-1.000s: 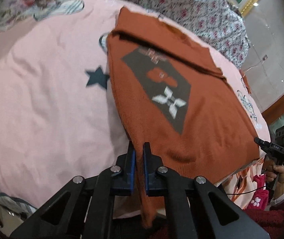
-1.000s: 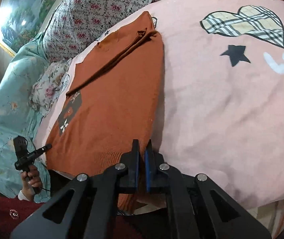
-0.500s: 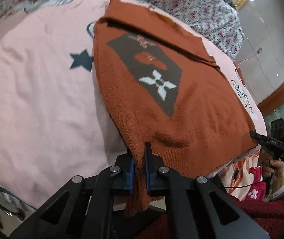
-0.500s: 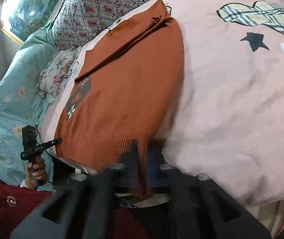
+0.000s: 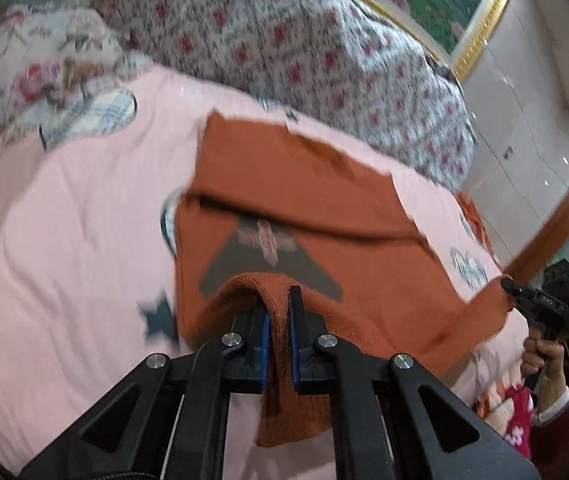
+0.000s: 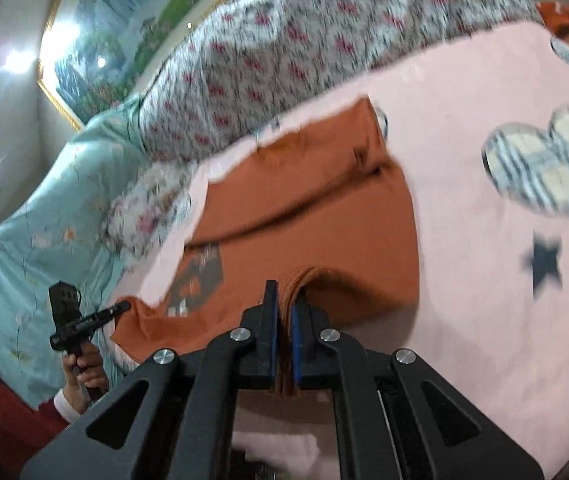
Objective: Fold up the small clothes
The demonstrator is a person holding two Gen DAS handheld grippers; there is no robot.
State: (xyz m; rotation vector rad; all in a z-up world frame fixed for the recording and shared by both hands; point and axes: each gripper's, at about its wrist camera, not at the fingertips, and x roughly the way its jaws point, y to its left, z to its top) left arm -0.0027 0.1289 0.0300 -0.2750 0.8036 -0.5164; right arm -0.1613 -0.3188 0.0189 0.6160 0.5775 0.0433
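Note:
A rust-orange knit sweater (image 5: 304,184) with a grey patch on its front lies on a pink blanket (image 5: 64,240); it also shows in the right wrist view (image 6: 324,208). My left gripper (image 5: 278,312) is shut on the sweater's bottom hem at one corner, lifted and carried over the body. My right gripper (image 6: 284,304) is shut on the hem at the other corner, also lifted. The hem arches between them over the lower half of the sweater. The folded-in sleeves lie across the top.
A floral quilt (image 5: 284,40) is piled behind the sweater. A teal bedcover (image 6: 44,240) lies to the left in the right wrist view. The blanket carries plaid hearts (image 6: 544,168) and dark stars (image 6: 546,264). A framed painting (image 6: 124,40) hangs behind.
Both grippers have lifted the bottom hem off the bed edge and carried it forward over the sweater toward its collar. The lower part now doubles over the grey patch.

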